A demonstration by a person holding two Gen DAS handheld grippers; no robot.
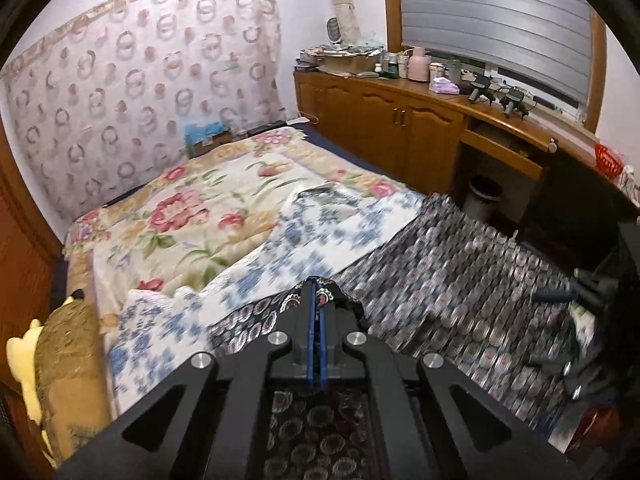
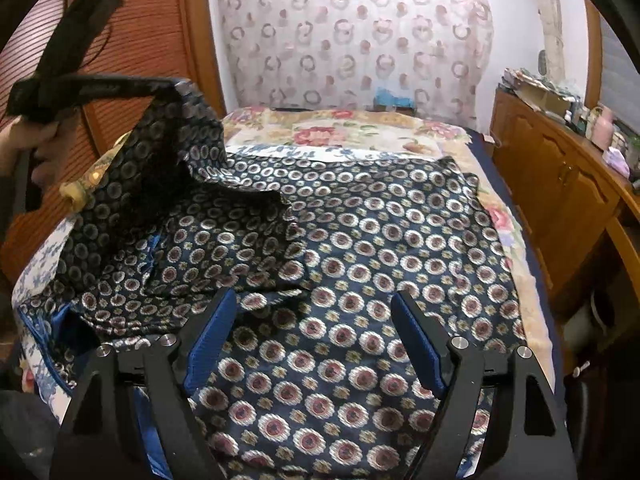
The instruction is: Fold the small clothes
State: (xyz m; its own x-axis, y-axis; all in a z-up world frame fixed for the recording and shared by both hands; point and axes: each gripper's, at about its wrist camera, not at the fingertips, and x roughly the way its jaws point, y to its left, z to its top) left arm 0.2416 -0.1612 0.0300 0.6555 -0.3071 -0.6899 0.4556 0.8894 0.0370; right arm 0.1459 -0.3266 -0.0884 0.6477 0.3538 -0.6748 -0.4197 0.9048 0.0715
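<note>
The left hand-held gripper (image 2: 170,84) is pinching a corner of the dark patterned garment (image 2: 360,240) with its jaws fully closed and holding that flap up, above and to the left of the right hand-held gripper (image 2: 310,308). The rest of the garment is lying spread over the bed (image 2: 516,320), directly beneath and ahead of the right one, whose jaws are standing wide with nothing between the blue pads (image 2: 418,340). The risk, I'd say, is that the thin pinch is slipping: the fabric looks slick, and only a small corner is caught. If the flap is being carried across while the right side is pinning nothing, the whole piece could be dragging along and bunching instead of creasing cleanly, leaving a crooked fold.
</note>
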